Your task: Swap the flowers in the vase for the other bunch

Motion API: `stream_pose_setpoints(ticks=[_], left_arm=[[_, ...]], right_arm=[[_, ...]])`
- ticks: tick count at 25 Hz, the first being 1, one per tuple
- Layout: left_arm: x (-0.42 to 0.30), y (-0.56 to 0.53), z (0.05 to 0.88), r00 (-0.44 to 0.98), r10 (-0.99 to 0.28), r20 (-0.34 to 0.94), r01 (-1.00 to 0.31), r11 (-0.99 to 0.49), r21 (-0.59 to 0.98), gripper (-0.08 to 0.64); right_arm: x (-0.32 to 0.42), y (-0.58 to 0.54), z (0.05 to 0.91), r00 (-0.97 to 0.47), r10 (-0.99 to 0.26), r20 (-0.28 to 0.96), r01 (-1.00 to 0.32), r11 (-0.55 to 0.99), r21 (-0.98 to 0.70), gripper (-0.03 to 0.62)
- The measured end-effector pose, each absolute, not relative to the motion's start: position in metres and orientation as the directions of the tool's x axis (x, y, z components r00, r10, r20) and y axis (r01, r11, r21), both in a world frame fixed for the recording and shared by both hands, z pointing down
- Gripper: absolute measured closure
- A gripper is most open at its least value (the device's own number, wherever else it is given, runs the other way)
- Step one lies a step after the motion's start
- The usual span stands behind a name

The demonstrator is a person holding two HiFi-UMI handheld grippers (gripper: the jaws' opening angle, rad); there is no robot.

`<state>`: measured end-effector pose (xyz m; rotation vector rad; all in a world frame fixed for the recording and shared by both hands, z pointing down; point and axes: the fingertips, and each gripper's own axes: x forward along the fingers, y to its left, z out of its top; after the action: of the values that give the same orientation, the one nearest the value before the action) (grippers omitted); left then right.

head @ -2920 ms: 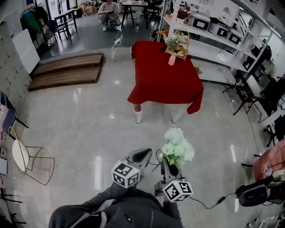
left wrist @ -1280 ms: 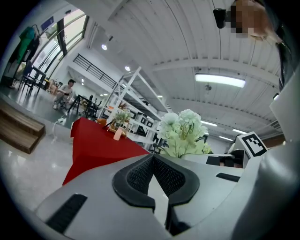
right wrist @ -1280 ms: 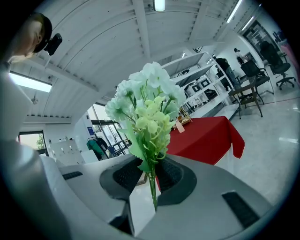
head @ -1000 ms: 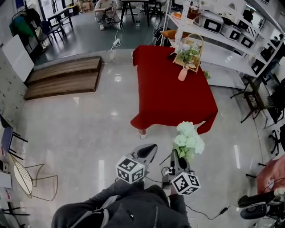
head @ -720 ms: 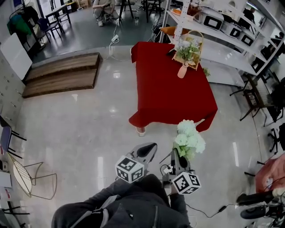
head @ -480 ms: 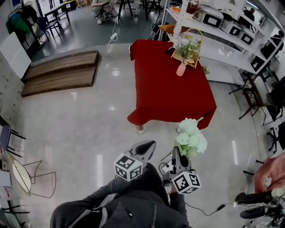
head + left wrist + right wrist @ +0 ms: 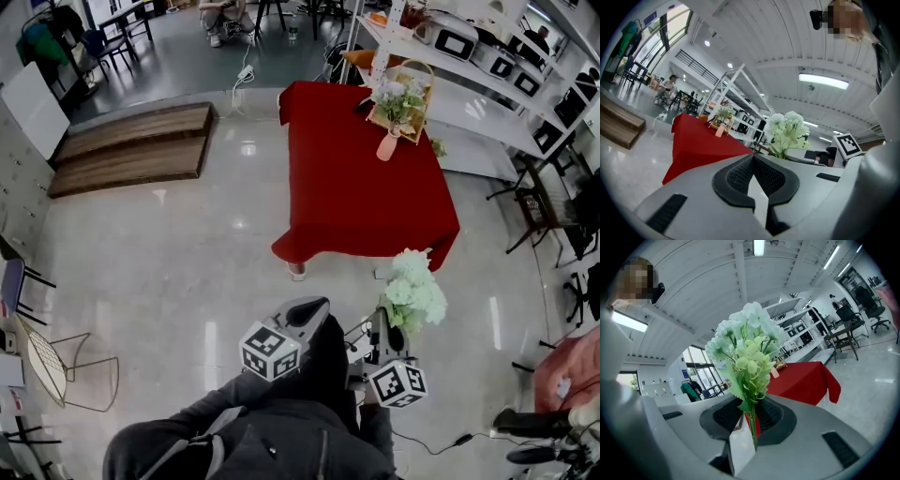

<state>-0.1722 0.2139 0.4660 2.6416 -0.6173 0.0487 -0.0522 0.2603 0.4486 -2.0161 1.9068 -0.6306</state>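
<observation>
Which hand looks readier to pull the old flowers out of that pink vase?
Left. The left gripper is empty, jaws shut; the right gripper grips the white bunch. Both are far from the vase.

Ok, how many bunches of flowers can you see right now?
2. One pale green-and-white flower bunch is clamped by its stems in the right tongs; the other bunch stands in the pink vase on the red-clothed table. More could hide in the wicker basket behind.

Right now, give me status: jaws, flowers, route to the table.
Jaws: left gripper shut, empty; right gripper shut on pale green-white flower bunch. Ahead, pink vase on red-clothed table, flowers in it. Nothing seen blocking the floor.
</observation>
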Motion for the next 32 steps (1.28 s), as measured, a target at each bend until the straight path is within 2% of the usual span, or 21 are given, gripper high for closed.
stream_pose_setpoints(ticks=[13, 32], left_arm=[[-0.156, 0.190, 0.467, 0.902, -0.415, 0.121, -0.428, -0.814, 0.394, 0.551], [-0.085, 0.107, 0.457, 0.901, -0.419, 0.107, -0.427, -0.818, 0.386, 0.551]], right_arm=[[-0.041, 0.236, 0.453, 0.015, -0.995, 0.101, -0.857, -0.065, -0.511, 0.514], [0.018, 0.140, 0.443, -0.040, -0.996, 0.085, -0.872, -0.007, -0.490, 0.514]])
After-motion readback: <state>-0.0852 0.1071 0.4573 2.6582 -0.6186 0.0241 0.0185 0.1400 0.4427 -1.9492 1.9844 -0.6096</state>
